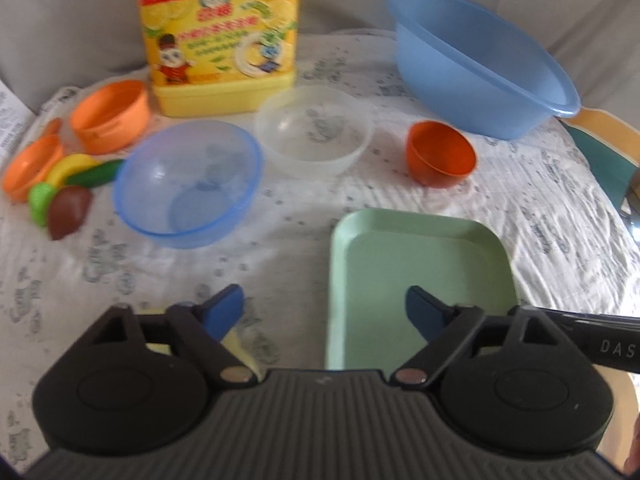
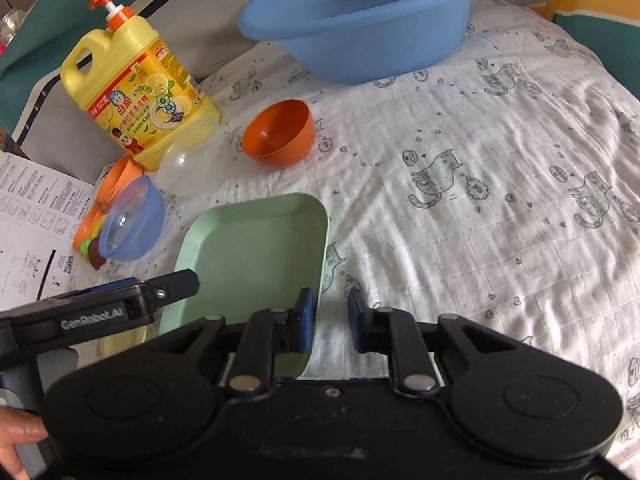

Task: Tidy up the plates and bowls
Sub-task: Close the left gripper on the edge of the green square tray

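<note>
Four bowls sit on the cat-print cloth (image 2: 480, 140): a translucent blue bowl (image 1: 188, 184), a clear bowl (image 1: 314, 130), a small orange bowl (image 1: 440, 154) and a large blue basin (image 1: 480, 64). One green rectangular plate (image 1: 420, 272) lies nearest. The left gripper (image 1: 324, 312) gapes wide, empty; the right gripper (image 2: 330, 320) straddles the plate's rim, slightly parted. A yellowish dish (image 2: 120, 340) is mostly hidden.

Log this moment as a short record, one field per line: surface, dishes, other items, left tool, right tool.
surface: white cat-print cloth
dishes: green plate; translucent blue bowl; clear bowl; small orange bowl; big blue basin
other items: yellow detergent bottle; orange cups and toy food beside the blue bowl
left tool: open, holding nothing, over the plate's left rim
right tool: open, its fingers either side of the plate's right rim, not closed on it
</note>
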`<state>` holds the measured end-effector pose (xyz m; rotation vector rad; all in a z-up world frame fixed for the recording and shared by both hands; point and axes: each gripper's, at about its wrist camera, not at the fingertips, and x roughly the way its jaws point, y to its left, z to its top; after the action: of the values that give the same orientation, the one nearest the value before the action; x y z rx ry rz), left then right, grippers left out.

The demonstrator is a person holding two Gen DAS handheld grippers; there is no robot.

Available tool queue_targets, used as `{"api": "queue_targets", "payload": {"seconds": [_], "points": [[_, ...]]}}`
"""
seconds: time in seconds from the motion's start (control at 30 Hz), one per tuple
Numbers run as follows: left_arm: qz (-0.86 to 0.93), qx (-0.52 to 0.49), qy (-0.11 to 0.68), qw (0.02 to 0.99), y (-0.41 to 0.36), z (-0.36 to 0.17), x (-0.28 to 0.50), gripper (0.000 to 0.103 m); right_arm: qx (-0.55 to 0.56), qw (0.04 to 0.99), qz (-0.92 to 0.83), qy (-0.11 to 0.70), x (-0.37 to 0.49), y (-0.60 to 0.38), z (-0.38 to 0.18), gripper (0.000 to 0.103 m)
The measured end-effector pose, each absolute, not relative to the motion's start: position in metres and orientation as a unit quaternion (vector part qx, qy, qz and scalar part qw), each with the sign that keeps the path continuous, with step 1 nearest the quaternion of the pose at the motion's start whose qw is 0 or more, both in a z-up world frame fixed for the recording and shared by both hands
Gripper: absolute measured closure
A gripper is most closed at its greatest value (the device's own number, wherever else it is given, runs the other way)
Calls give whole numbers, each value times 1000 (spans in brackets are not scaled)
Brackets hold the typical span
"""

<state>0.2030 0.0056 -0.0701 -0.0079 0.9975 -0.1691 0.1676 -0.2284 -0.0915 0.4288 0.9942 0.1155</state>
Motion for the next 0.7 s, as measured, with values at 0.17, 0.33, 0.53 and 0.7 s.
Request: {"api": "queue_targets", "payload": {"seconds": [0.17, 0.33, 0.53, 0.7], "points": [[-97, 0, 489, 867, -2, -77, 200, 52, 197, 859, 57, 469, 172, -224, -93, 80], [-106, 21, 481, 870, -13, -79, 195, 75, 178, 872, 51, 454, 173, -212, -92, 76], [-106, 38, 467, 877, -22, -68, 182, 77, 154, 880, 39, 449, 169, -203, -83, 72], [-104, 23, 473, 875, -19, -57, 172, 77, 147, 886, 41, 438, 160, -203, -70, 72]]}}
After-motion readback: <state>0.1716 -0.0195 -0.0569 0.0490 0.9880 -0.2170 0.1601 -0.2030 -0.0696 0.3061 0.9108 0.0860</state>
